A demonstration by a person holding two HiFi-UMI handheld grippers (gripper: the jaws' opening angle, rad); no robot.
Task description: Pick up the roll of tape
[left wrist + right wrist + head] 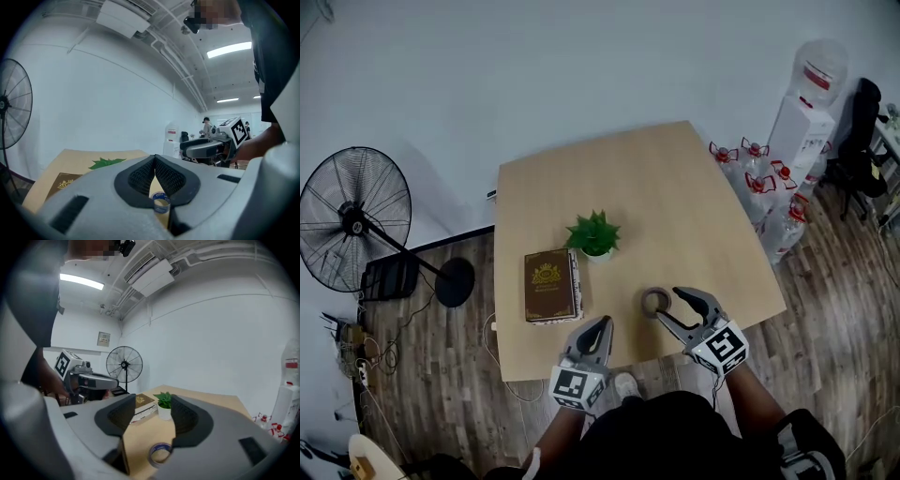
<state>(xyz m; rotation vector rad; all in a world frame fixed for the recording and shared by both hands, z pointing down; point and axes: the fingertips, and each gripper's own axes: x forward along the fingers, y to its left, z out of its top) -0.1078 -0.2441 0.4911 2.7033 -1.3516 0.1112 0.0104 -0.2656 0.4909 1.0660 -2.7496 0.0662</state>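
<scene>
Table [675, 187] of pale wood runs under and ahead of both tools. Our left hand-held gripper [602, 326] has its jaws together, with nothing between them. Our right hand-held gripper [671, 307] has its jaws apart, pads pressing on nothing. We see a brown book [550, 285] just ahead-left of the left hand-held gripper and a potted plant [593, 234] farther ahead of it. We mark the roll of tape [655, 302] flat on the table, right at the right hand-held gripper's open tips, not gripped.
</scene>
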